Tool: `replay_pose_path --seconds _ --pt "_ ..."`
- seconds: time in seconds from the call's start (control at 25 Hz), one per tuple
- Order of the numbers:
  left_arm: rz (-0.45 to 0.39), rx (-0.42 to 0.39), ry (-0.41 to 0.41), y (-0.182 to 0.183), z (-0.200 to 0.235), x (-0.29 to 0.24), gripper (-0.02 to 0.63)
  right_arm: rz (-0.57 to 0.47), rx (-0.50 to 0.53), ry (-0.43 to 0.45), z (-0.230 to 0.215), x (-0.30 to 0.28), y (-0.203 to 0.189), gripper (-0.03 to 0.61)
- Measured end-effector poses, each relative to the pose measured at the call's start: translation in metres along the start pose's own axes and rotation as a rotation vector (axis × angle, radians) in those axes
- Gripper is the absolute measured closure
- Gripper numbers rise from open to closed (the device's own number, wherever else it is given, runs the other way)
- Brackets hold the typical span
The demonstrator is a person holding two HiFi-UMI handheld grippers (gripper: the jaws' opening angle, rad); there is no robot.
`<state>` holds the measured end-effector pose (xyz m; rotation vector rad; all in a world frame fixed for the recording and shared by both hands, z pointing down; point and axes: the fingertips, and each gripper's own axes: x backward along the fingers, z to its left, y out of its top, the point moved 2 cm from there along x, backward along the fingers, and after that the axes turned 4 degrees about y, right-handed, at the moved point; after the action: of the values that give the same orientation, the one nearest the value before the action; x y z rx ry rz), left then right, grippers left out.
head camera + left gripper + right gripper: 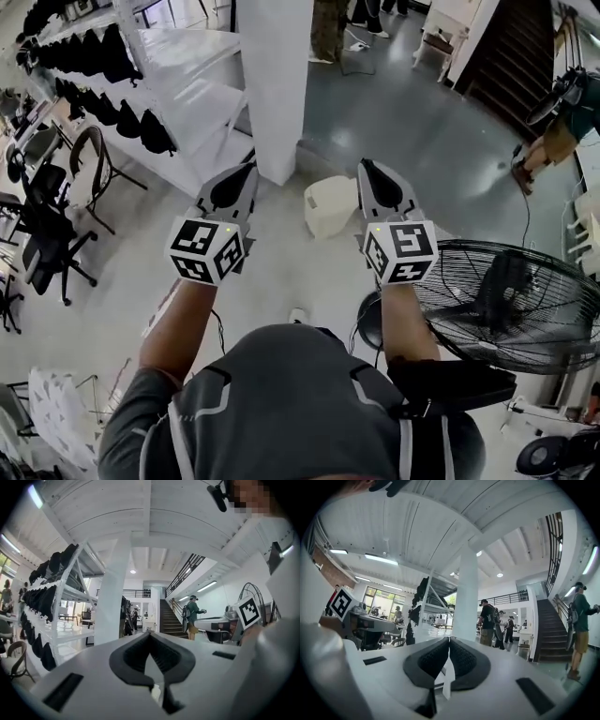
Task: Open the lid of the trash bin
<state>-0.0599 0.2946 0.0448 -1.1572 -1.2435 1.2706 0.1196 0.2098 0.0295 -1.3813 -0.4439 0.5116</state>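
Well, both grippers are pressed together with nothing in them: the left gripper (246,174) shows its dark ribbed pads (133,657) meeting at the tips in its own view, and the right gripper (367,171) shows the same, pads (432,659) touching at the front with only open room beyond. They are held out level ahead of the person, side by side and apart. On the floor beyond and between them sits the trash bin (330,205), a small cream box near the foot of a white pillar (274,84); neither gripper is close to it, and its lid seems to be down, though the seam is hard to make out from this height. A big fan (511,300) stands to the person's right and shelves (187,56) of dark gear run along the left. The bin looks like thin, smooth plastic, so I would expect it to be light, fairly stiff and slippery, likely to slide on the polished floor or tip if pushed sideways. The best hold is probably the lid's free lip, away from the hinge, but I cannot tell which side that is. The jaws would have to spread first, and the other gripper could steady the body while the lid lifts
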Motion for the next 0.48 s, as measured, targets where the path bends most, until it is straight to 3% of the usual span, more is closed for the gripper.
replay_pose_path --seconds 0.48 --pt "0.010 0.016 -0.043 -0.013 -0.013 -0.097 0.604 0.012 -0.040 -0.046 -0.052 -0.014 -0.025 0.551"
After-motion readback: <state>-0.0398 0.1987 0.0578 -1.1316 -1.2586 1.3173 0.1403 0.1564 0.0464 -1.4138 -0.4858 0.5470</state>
